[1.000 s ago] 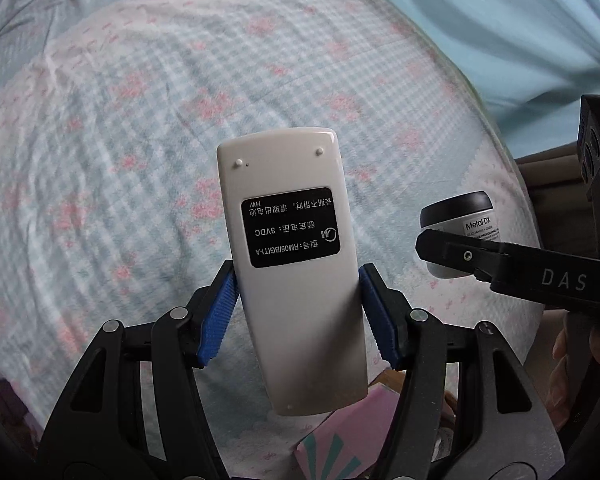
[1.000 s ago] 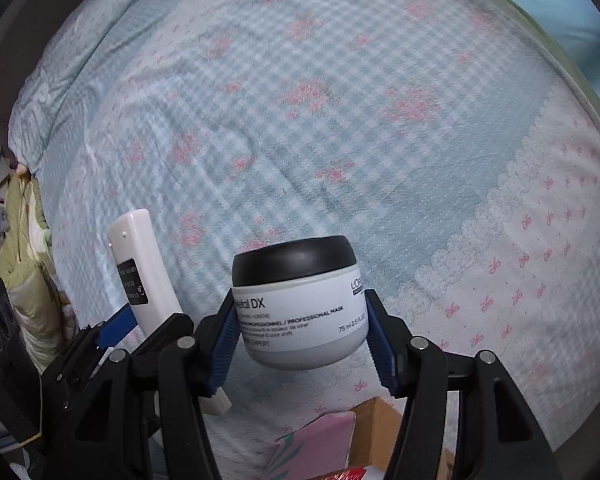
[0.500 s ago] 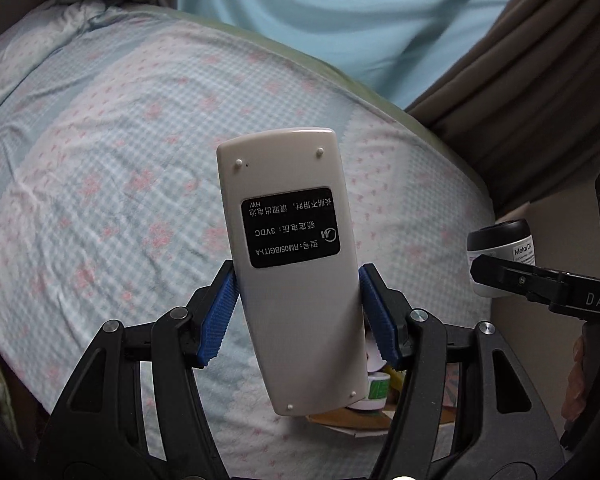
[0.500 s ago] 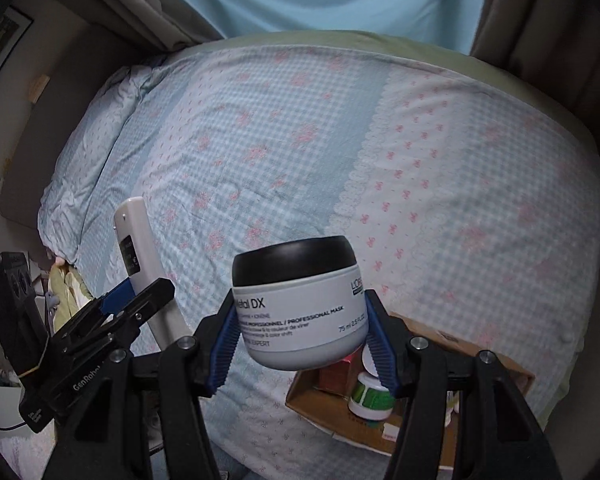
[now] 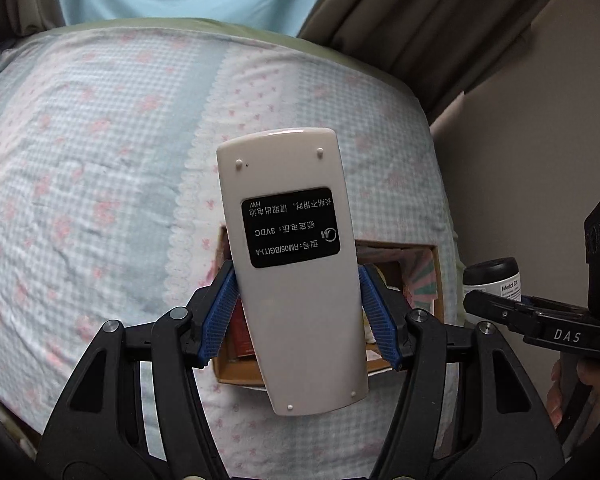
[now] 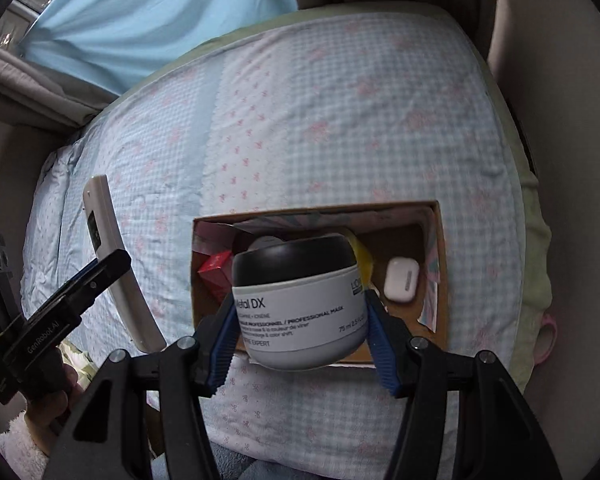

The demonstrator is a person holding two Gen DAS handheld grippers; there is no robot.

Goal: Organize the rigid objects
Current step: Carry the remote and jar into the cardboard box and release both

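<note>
Two items held, one per claw, both carried above a cardboard box on the bed.

Left wrist view: left gripper [image 5: 298,316] clenched on a white remote [image 5: 290,268], back label facing the camera, blue pads pressing both long edges near mid-length. Cardboard box [image 5: 436,280] lies on the bedspread [image 5: 100,184] directly beyond the remote, mostly hidden by it. Right gripper [image 5: 512,306] enters at the right edge, gripping the jar [image 5: 494,278].

Right wrist view: right gripper [image 6: 300,340] clenched on a grey jar [image 6: 300,300] with a black lid, held upright over the near side of the box [image 6: 440,272]. Box contents visible: red carton [image 6: 216,274], white earbud case [image 6: 400,280], something yellow partly hidden behind the jar. Remote [image 6: 112,248] and left gripper [image 6: 116,276] sit left of the box, over the bedspread [image 6: 340,120].

Step in hand, as judged: transport to the box, nearly done. Next move calls for lowering the jar into the free floor between carton and case, then releasing; the remote must shift rightward over the opening first.

Change since half a second ago: box has come from the lower edge of both views to centre frame, with its interior now visible; grips unchanged.
</note>
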